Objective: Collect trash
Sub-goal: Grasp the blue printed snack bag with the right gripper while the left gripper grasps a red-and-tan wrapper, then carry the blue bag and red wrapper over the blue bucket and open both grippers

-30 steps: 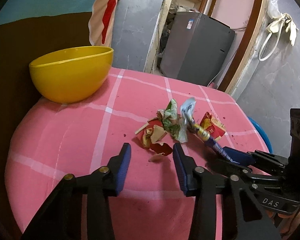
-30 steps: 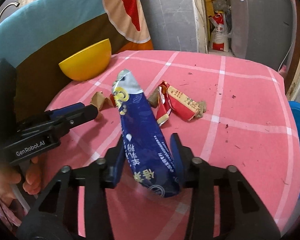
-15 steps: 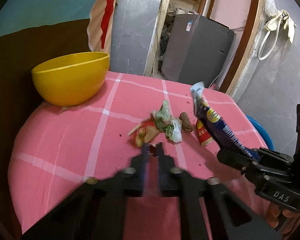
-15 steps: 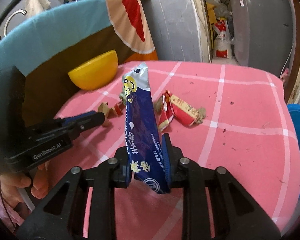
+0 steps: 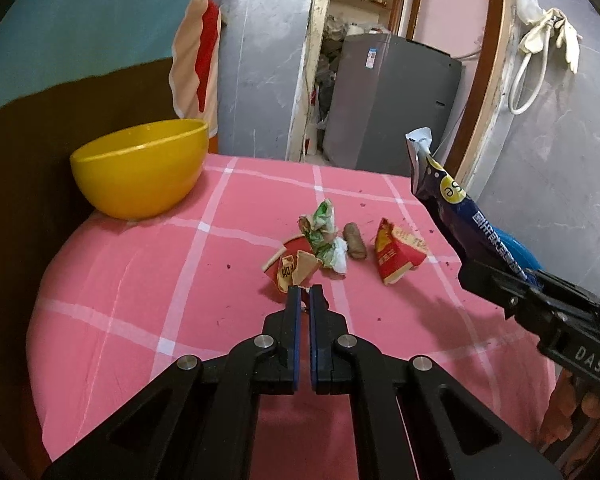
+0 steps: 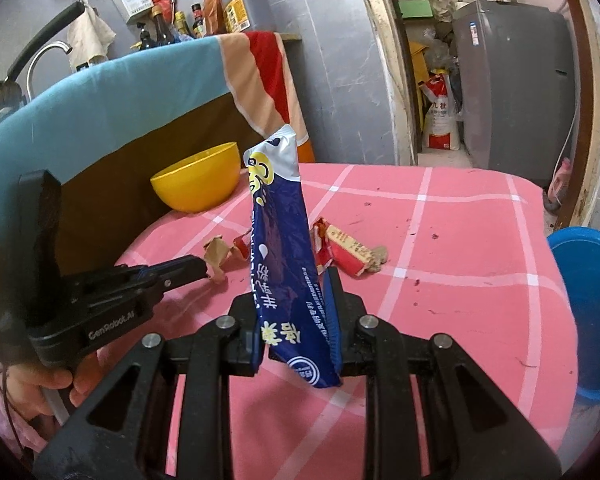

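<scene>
The blue wrapper point(image 6: 288, 256) is clamped between the fingers of the right hand-held gripper point(image 6: 296, 320) and stands upright, clear of the table point(image 6: 460, 248); its silver torn end points upward. In the left wrist view the same blue wrapper point(image 5: 456, 216) appears at the right, raised above the table edge.

The remaining trash lies in a loose group near the table centre: a torn red paper piece point(image 5: 290, 266), a crumpled green-and-white wrapper point(image 5: 324, 236) touching it, a small brown lump point(image 5: 355, 241) just beside that, and a red carton point(image 5: 396, 256) a little apart to the right.

The left hand-held gripper point(image 5: 305, 298) has its fingers nearly closed, with only a narrow slit between the pads. The tips sit at the near edge of the red paper piece; whether they pinch it cannot be determined.

A yellow bowl point(image 5: 140, 168) stands at the far left of the table, well apart from the trash. A blue basin point(image 6: 588, 312) sits beyond the table's right edge.
</scene>
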`<state>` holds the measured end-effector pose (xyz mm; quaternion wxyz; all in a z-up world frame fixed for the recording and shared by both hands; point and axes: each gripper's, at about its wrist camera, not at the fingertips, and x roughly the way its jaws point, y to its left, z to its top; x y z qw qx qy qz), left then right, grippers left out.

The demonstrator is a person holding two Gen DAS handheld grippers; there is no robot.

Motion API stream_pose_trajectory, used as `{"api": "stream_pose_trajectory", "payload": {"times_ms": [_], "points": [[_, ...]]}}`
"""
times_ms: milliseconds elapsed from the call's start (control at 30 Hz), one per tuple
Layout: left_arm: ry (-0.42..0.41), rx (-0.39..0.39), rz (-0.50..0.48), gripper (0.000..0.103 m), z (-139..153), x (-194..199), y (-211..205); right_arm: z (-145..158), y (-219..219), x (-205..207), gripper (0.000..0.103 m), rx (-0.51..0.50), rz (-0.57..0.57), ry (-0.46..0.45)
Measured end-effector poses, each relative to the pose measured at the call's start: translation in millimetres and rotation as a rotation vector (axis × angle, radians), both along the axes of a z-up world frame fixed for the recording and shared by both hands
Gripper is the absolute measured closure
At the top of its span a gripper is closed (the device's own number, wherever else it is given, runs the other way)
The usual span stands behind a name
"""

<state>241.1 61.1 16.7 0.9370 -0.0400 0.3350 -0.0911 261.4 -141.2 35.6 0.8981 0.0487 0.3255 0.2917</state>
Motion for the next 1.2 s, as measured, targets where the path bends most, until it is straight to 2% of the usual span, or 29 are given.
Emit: {"api": "stream_pose_trajectory", "payload": {"times_ms": [267,667,900,1200], "points": [[-0.114,0.008,-0.003,0.102,19.7,-26.2,-15.7,14.7,-19.4,-9.8,0.055,0.049,-0.028,-0.072],[-0.344,-0.062,0.001,0.102,67.0,-41.8,-49.4,51.1,-68.5,-31.2,0.055,0.129,-0.152,-0.249],[-0.463,-0.076,-0.056,0.102,91.6,-38.5,-92.6,70.7,-111.4,-35.8,0.055,0.128,-0.279,-0.344],[-0.547,-0.102,-0.154,0.102,110.3,-29.2,-156.6,88.0,-169.0,-42.8,0.055,0.085,-0.44,-0.452]]}}
